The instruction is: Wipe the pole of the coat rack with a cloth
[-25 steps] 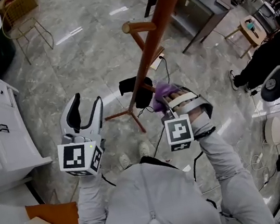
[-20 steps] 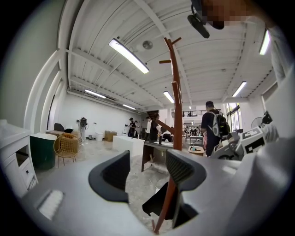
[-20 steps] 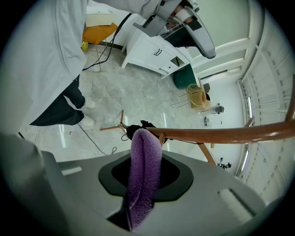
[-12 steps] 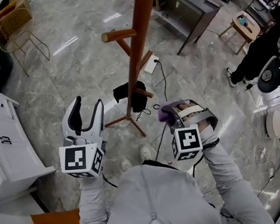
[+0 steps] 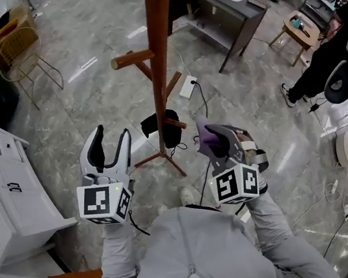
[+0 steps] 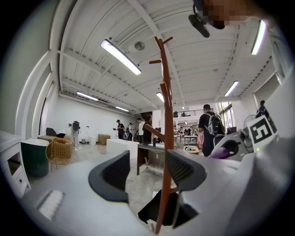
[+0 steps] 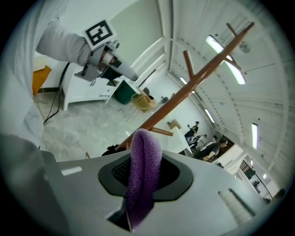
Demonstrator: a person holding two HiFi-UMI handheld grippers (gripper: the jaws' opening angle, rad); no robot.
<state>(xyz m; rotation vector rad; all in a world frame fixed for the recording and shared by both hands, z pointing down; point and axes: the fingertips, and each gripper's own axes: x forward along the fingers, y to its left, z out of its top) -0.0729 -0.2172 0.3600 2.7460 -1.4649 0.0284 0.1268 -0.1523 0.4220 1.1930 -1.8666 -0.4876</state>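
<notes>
In the lower half of the frame, our right gripper [image 5: 217, 142] pinches a folded purple cloth [image 7: 144, 161] between its jaws. It sits just right of the coat rack's pole [image 5: 161, 52] and clear of it. At lower left, our left gripper [image 5: 111, 137] has its jaws spread with nothing in them, and the pole stands beyond the gap. We judge that wiping is not in contact right now. The cloth is off the wood, and we cannot tell how much is already clean. Farther down, a black item [image 5: 158, 124] hangs by the low pegs. We see no container near the rack.
</notes>
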